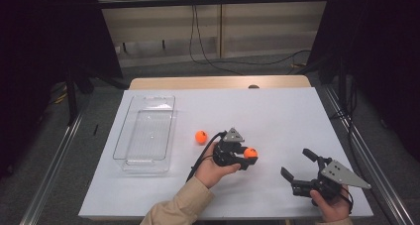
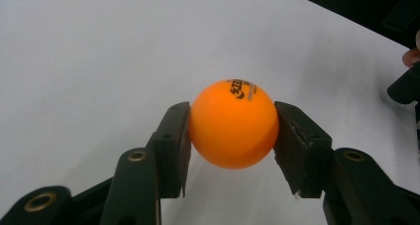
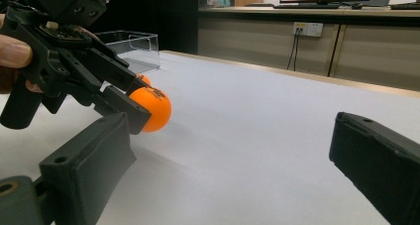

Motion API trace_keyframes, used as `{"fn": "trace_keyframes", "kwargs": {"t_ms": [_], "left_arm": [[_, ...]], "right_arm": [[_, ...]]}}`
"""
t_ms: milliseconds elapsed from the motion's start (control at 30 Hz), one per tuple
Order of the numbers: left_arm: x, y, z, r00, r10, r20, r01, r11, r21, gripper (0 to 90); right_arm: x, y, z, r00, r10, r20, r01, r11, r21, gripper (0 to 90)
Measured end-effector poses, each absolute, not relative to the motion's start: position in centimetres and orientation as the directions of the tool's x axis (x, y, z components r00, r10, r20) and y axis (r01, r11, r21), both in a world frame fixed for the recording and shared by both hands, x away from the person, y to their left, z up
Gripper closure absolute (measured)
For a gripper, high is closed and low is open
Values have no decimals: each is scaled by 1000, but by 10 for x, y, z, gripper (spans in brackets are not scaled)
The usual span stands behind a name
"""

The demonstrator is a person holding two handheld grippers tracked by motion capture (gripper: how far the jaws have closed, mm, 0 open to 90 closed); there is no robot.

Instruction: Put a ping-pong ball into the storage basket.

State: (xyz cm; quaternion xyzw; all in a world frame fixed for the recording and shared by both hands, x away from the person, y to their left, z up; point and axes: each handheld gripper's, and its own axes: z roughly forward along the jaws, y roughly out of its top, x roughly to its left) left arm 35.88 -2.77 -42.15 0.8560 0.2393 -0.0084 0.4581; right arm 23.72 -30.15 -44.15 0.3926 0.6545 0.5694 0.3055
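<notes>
High view: two orange balls are present. One ball [image 1: 250, 152] sits clamped between the jaws of the left gripper [image 1: 247, 158], near the middle of the white table [image 1: 277, 116]. The second ball [image 1: 201, 137] lies free on the table, just left of that gripper. One clear plastic tray [image 1: 144, 133], rectangular with rounded corners, lies empty at the left, its long axis running away from the person. The right gripper [image 1: 296, 164] rests well apart at the right, jaws spread wide with nothing between them, pointing left toward the held ball.

Left gripper view: both black pads press on the ball [image 2: 233, 123] from either side. The ball is a smooth, matte sphere, so it has no long axis; its small black printed mark faces up and away.

Right gripper view: two black jaws stand far apart. Beyond them, the left gripper [image 3: 143, 117] grips the ball [image 3: 153, 108] just above the table surface; the second ball [image 3: 143, 79] peeks out behind it, before the tray [image 3: 130, 47].
</notes>
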Motion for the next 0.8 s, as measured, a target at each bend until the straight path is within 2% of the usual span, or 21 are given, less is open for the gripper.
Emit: {"fn": "trace_keyframes", "kwargs": {"t_ms": [800], "left_arm": [[369,-7,-411,864,438,-247,443,-430,787,508]], "right_arm": [[237,-302,-441,-505,862,48,165,42,985,23]]}}
